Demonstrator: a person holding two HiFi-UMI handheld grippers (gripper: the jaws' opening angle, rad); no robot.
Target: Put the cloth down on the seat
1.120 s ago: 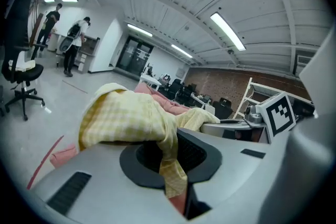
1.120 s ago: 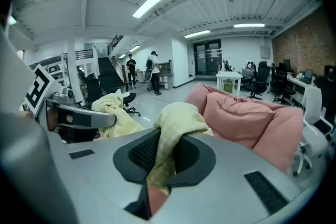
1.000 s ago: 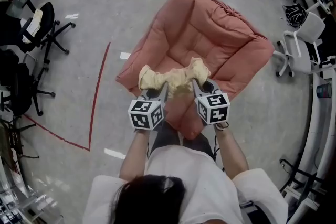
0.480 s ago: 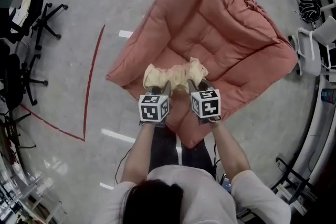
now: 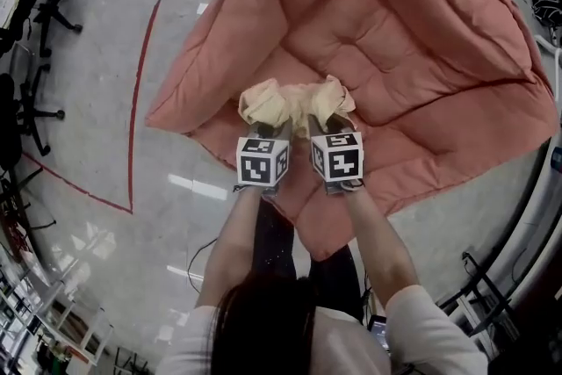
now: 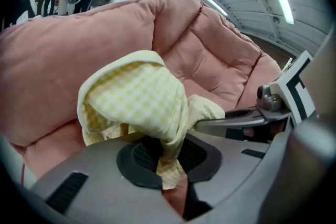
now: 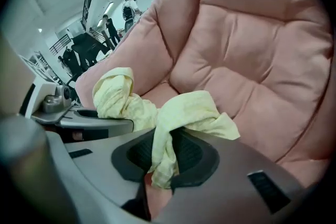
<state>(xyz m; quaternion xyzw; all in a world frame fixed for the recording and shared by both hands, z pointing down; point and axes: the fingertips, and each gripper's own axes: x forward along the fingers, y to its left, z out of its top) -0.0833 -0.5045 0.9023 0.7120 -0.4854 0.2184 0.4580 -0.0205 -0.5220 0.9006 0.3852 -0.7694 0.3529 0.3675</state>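
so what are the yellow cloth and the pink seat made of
Cloth: thin woven fabric, probably cotton; matte, fine yellow-and-white check, crumpling into soft folds. Seat: stuffed cushion in a soft matte pink textile, exact fibre unclear; puffy panels pinched by stitched seams.

Pale yellow checked cloth [image 5: 294, 101], crumpled into a loose bunch, both ends pinched, over the near edge of the pink quilted padded seat [image 5: 421, 39]

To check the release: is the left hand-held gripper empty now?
No, in the left gripper view the left hand-held gripper is shut on a fold of the yellow checked cloth.
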